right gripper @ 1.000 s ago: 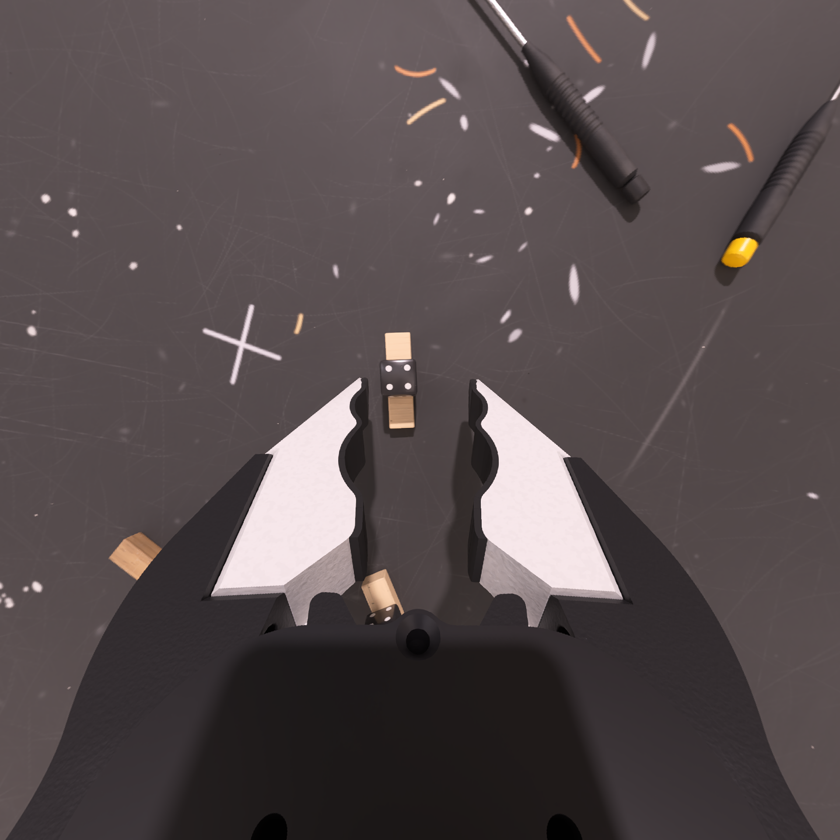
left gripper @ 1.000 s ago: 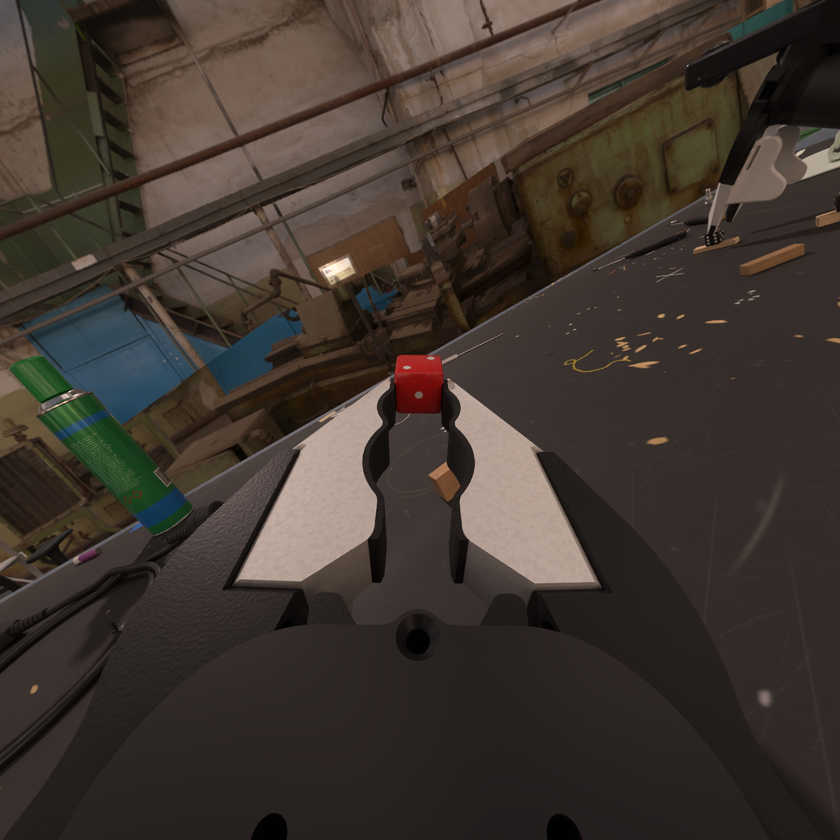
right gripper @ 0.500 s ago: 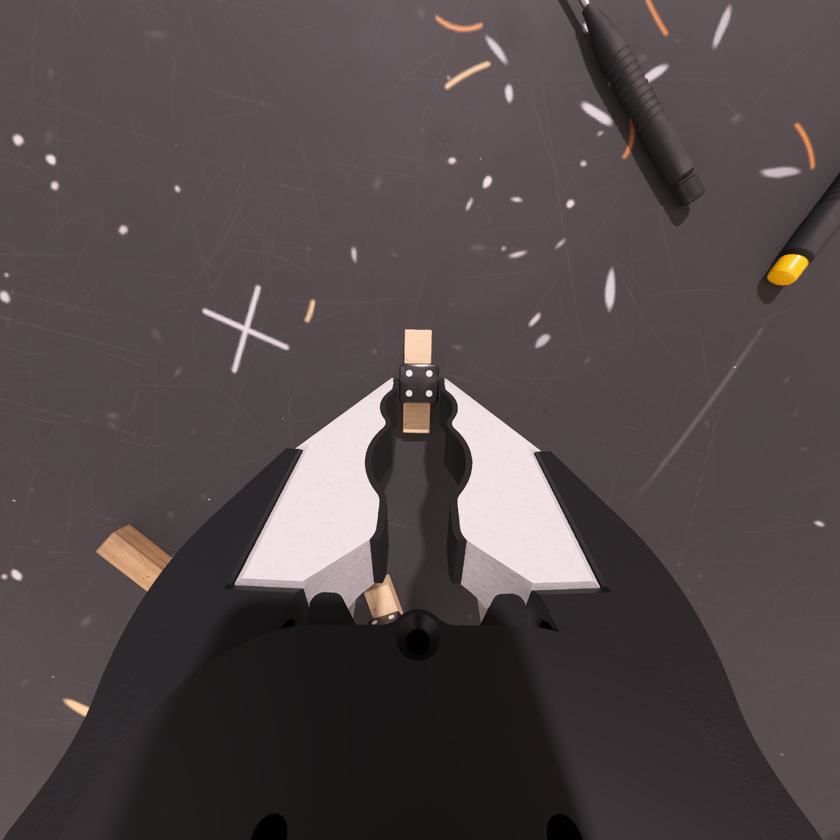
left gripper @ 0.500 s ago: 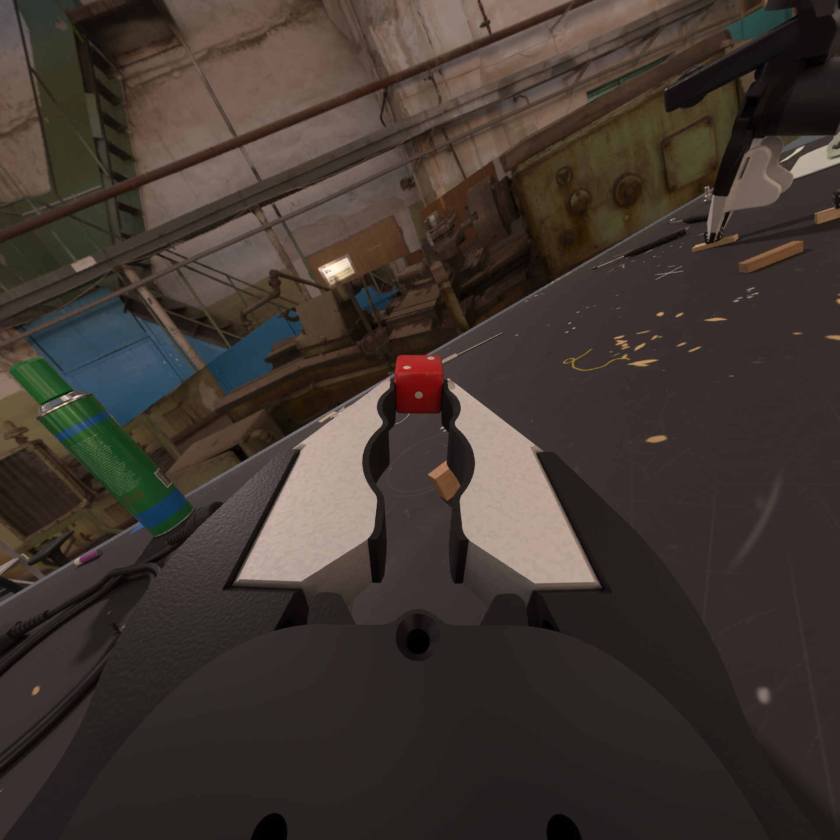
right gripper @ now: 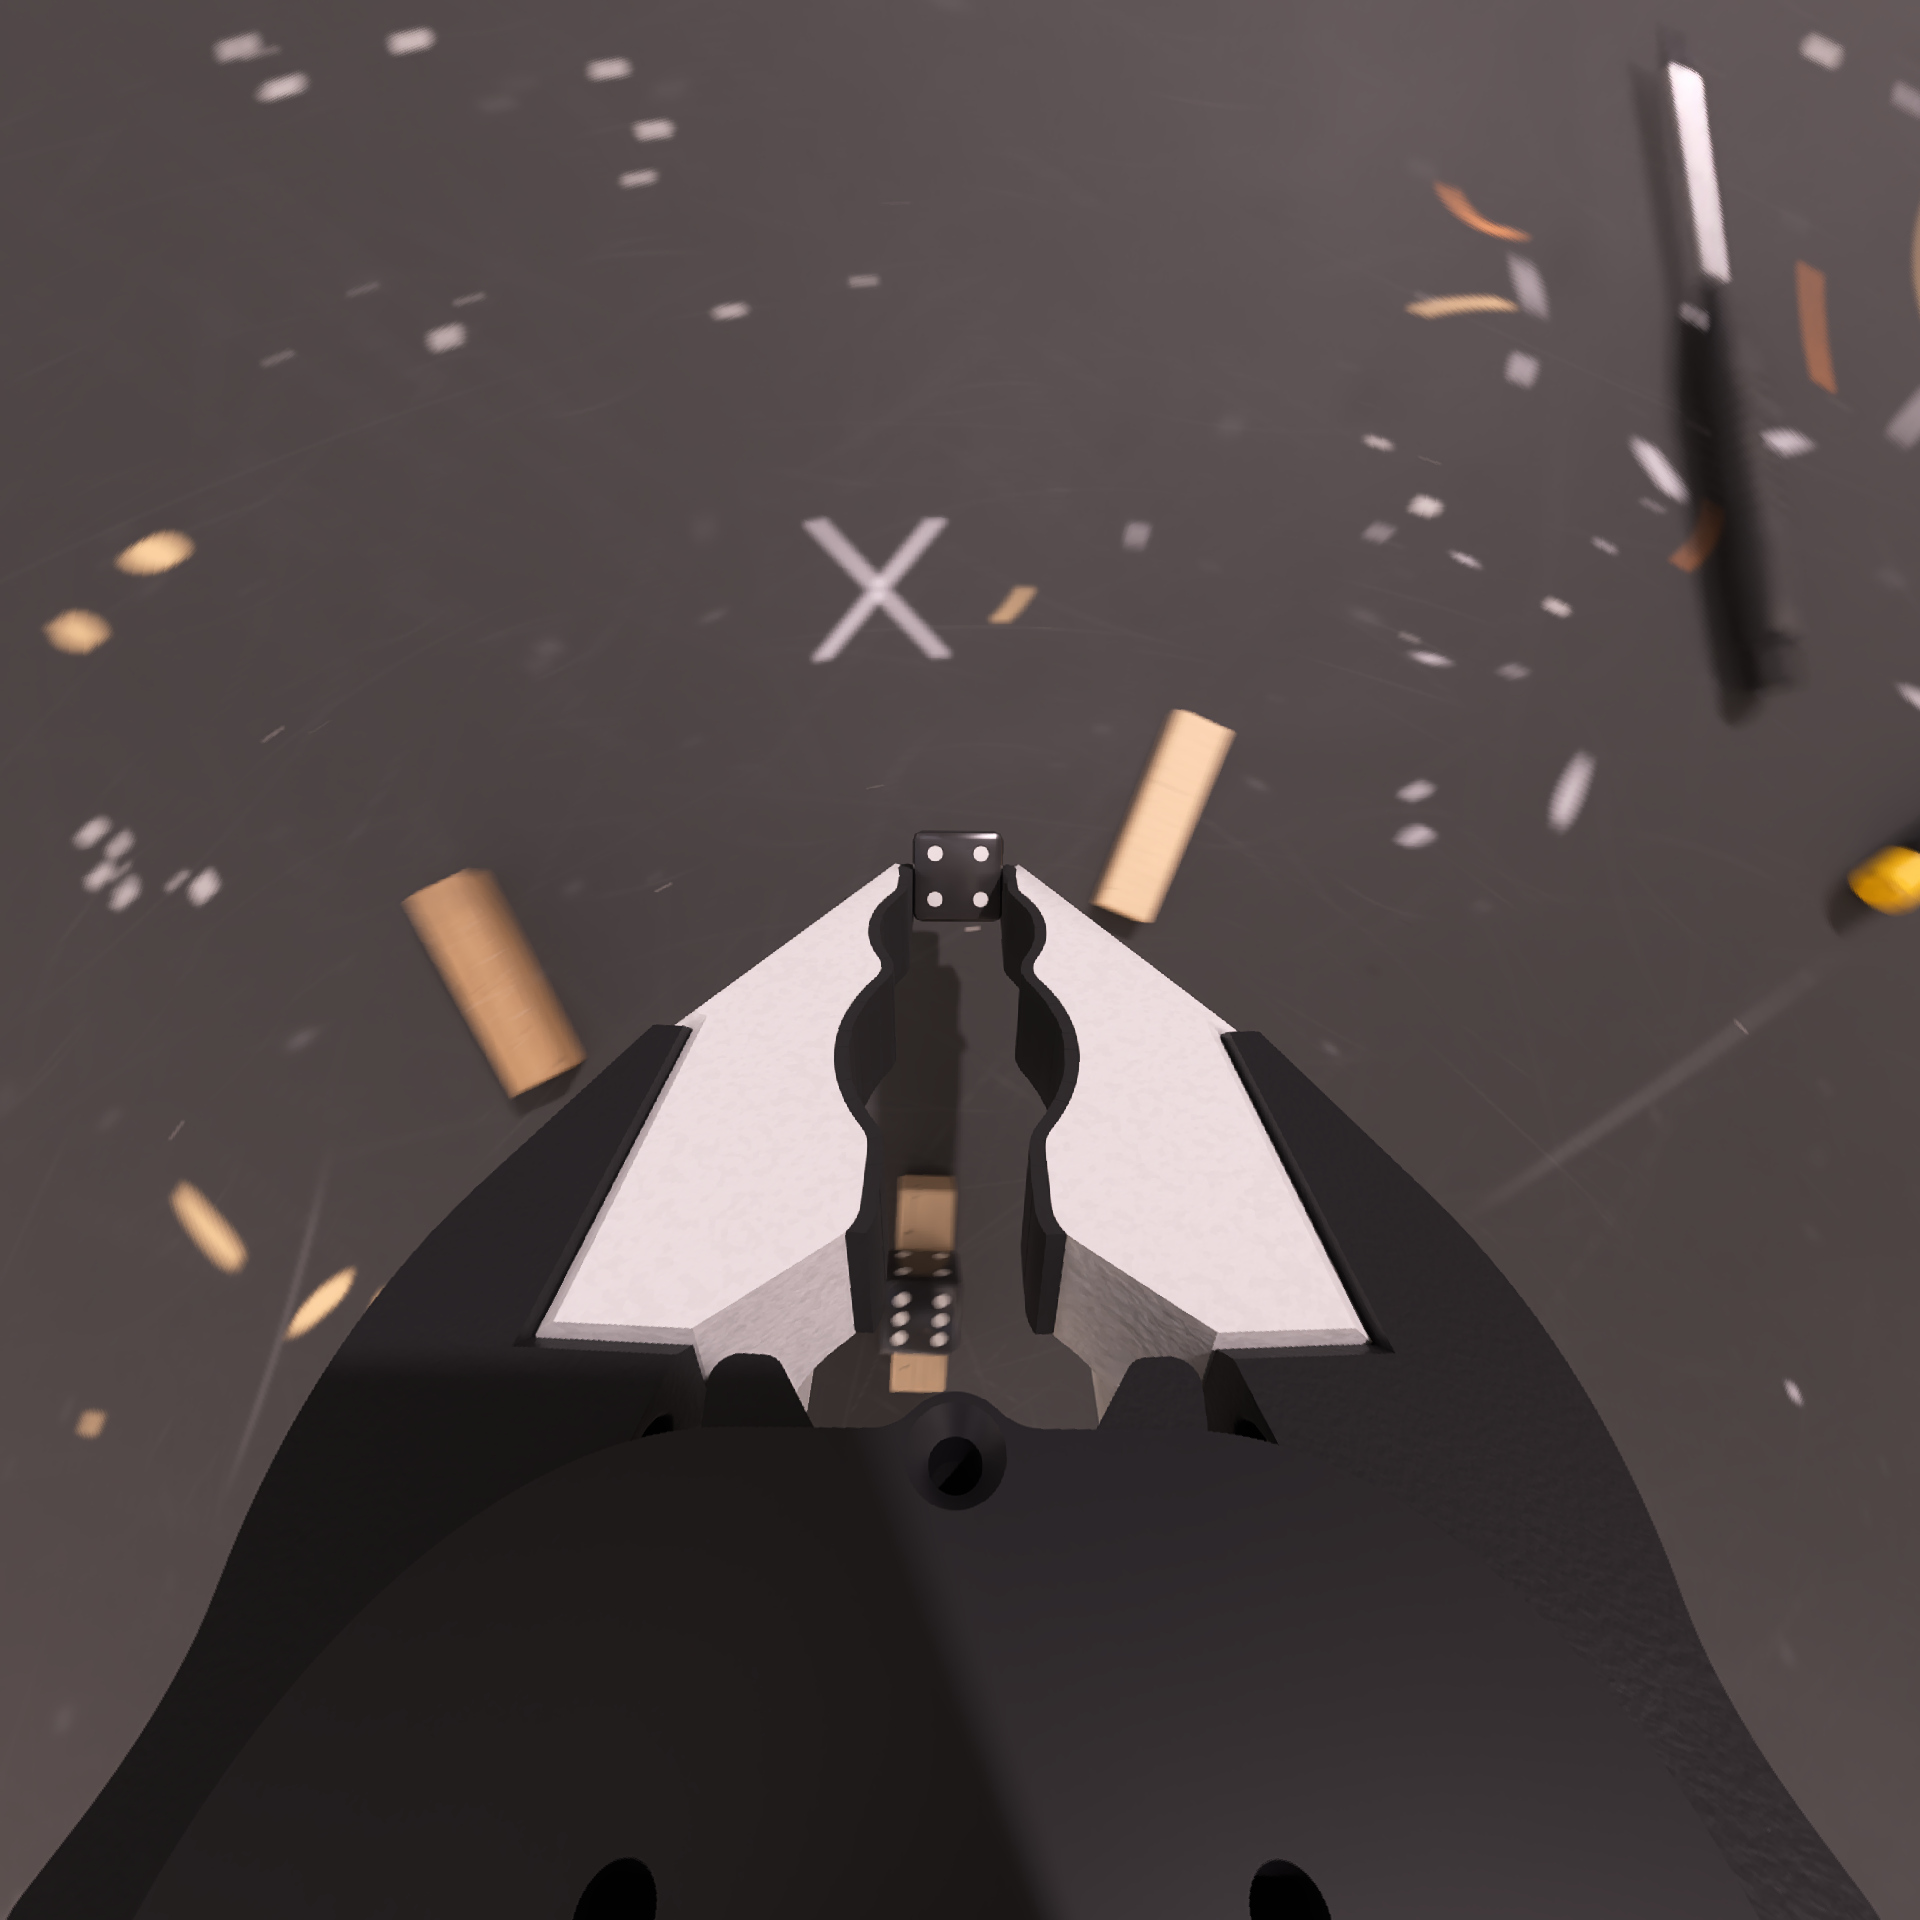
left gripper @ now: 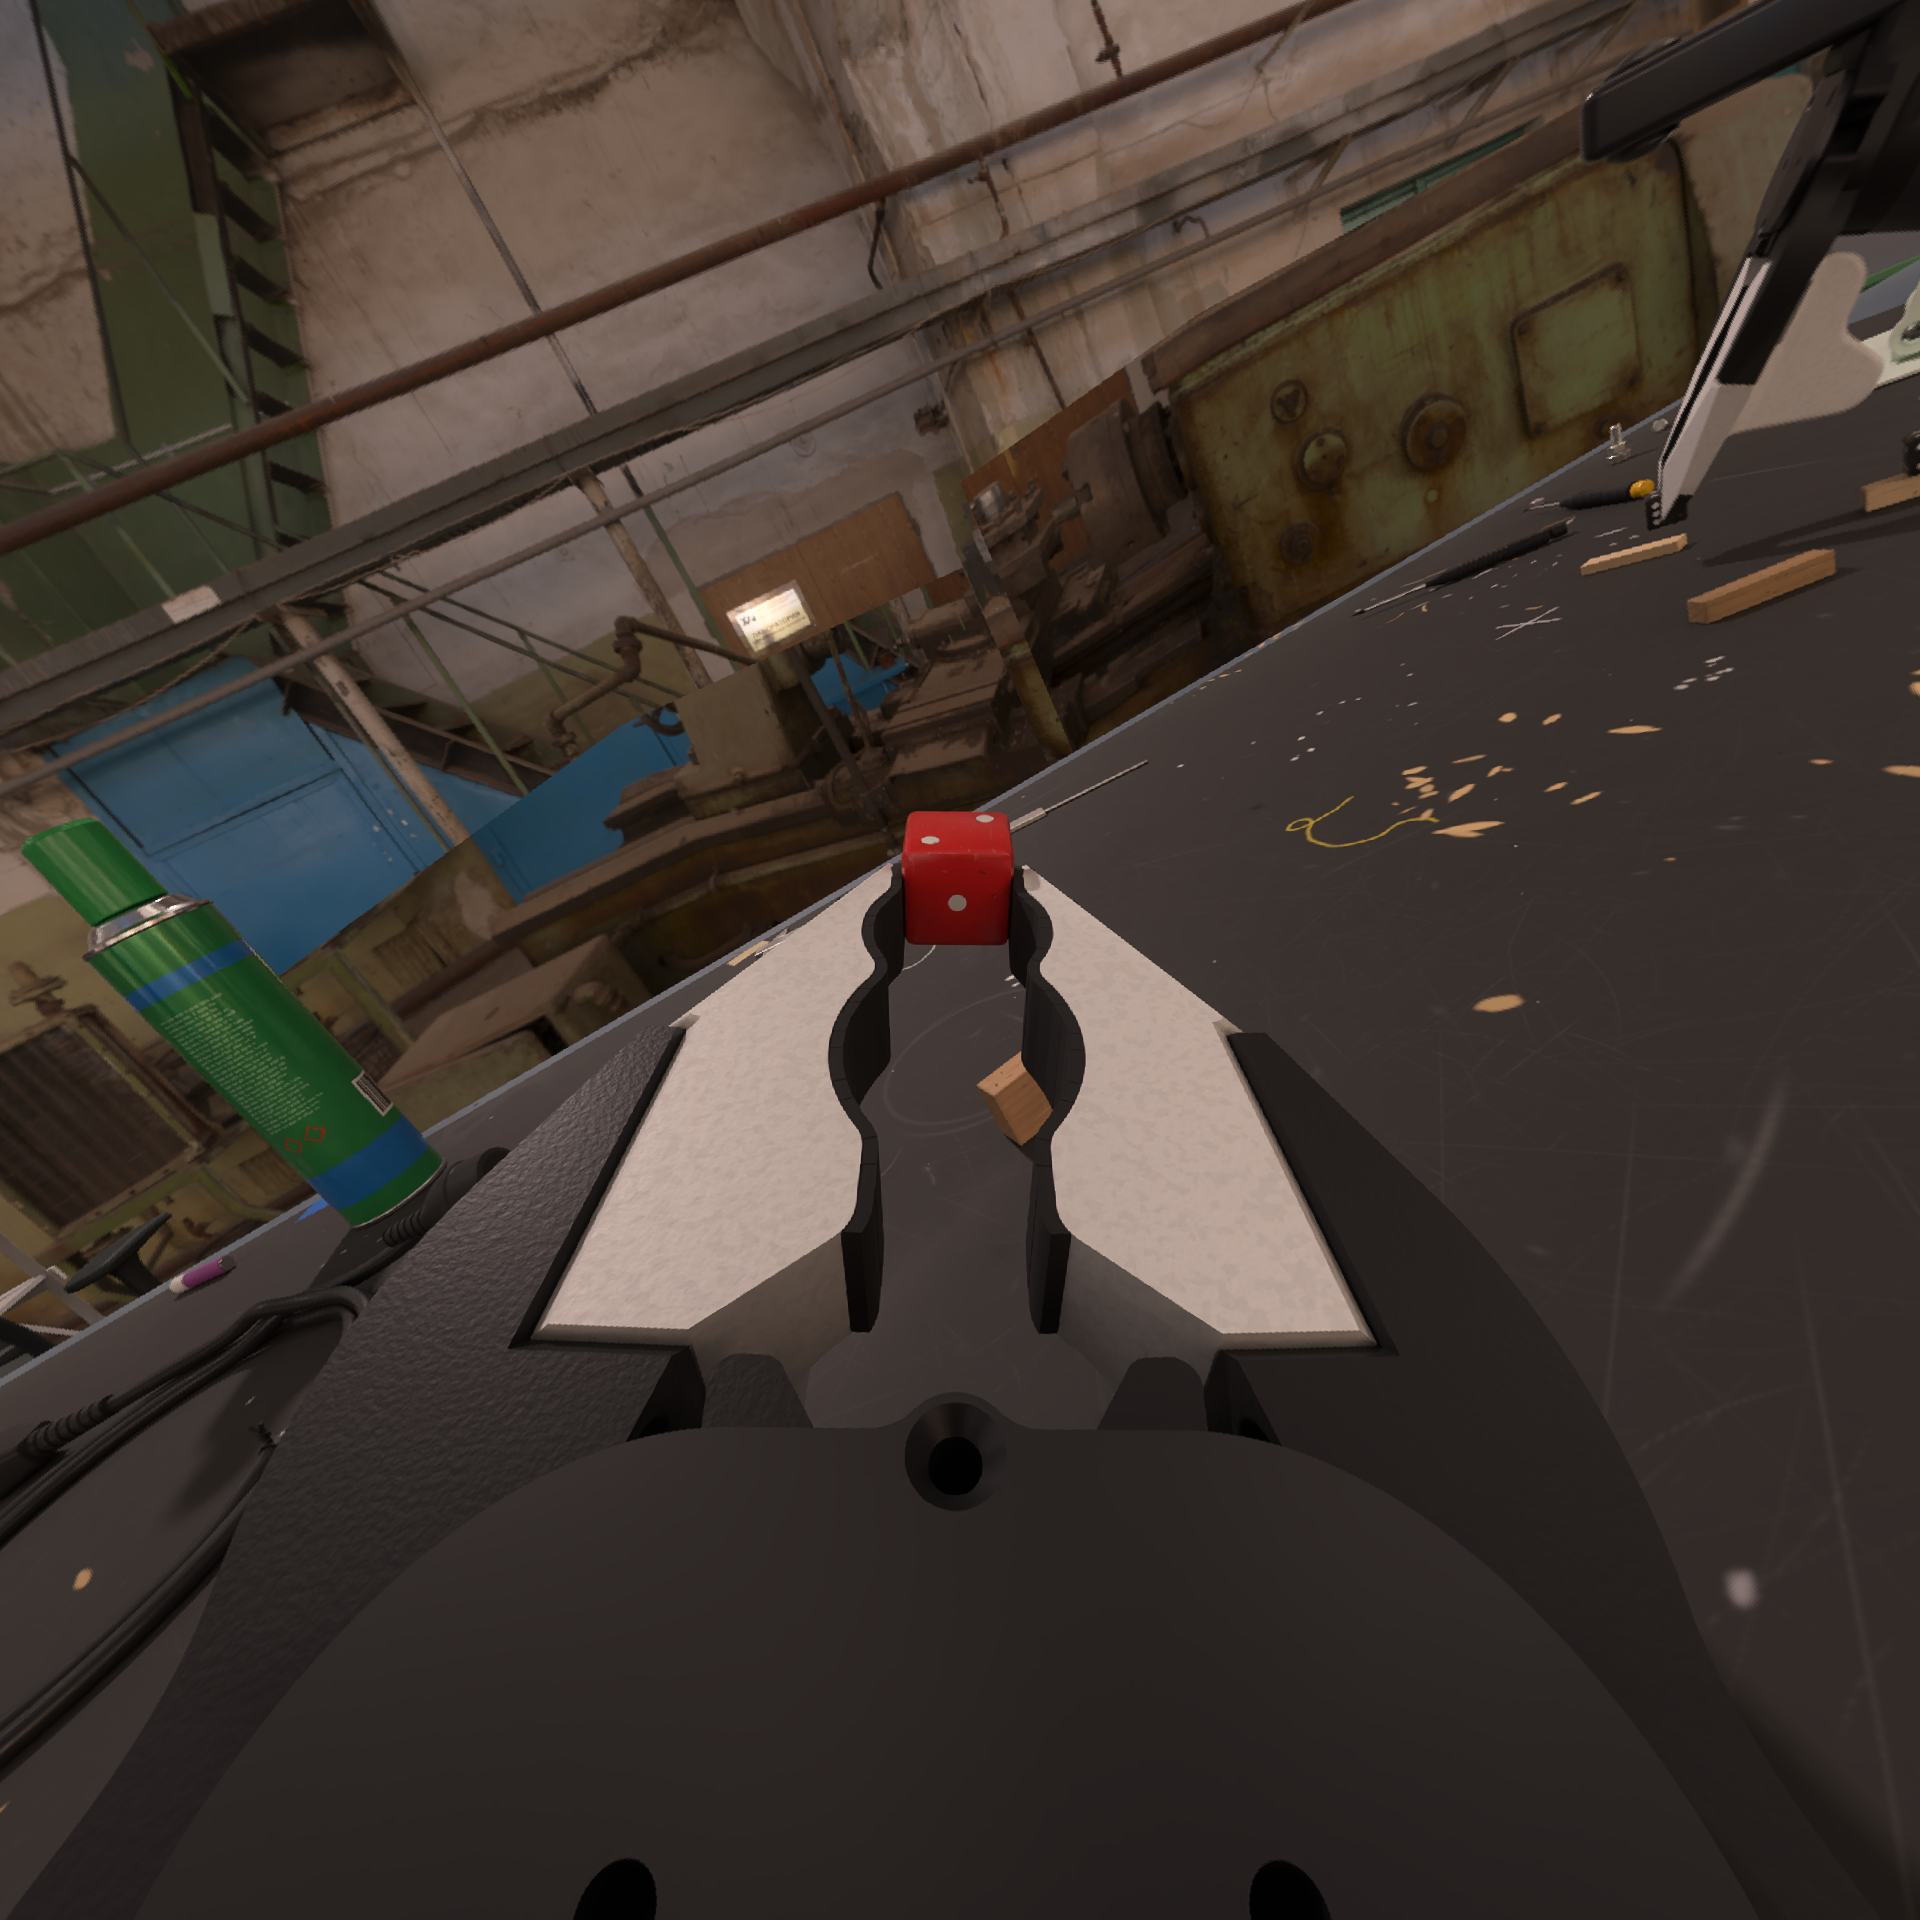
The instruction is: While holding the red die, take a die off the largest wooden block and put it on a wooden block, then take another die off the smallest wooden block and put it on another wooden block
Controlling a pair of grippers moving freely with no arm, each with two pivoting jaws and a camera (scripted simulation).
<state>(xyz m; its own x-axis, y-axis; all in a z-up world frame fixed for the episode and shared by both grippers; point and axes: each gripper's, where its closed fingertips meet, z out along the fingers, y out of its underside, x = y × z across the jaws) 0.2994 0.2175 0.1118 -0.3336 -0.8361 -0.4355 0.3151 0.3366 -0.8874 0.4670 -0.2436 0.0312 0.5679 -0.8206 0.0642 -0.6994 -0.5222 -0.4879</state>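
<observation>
My left gripper (left gripper: 957, 883) is shut on the red die (left gripper: 956, 879), held above the dark table. A small wooden block (left gripper: 1016, 1096) lies on the table below its fingers. My right gripper (right gripper: 957, 878) is shut on a black die (right gripper: 957, 875), lifted above the table; it also shows far off in the left wrist view (left gripper: 1673, 499). Below it lie a thin wooden block (right gripper: 1164, 816), a thicker wooden block (right gripper: 490, 982), and a third wooden block (right gripper: 925, 1210) with another black die (right gripper: 921, 1314) on it. The left wrist view shows the thin block (left gripper: 1633, 556) and the thicker block (left gripper: 1761, 598).
A green spray can (left gripper: 234, 1023) stands at the table's left edge, with black cables (left gripper: 156, 1392) beside it. Black-handled tools (right gripper: 1725, 499) and a yellow-capped tool (right gripper: 1886, 878) lie to the right. Wood chips and a white cross mark (right gripper: 878, 590) dot the table.
My right gripper closed on the black die on the thin block and lifted it off, rising and turning. The left gripper held still with the red die.
</observation>
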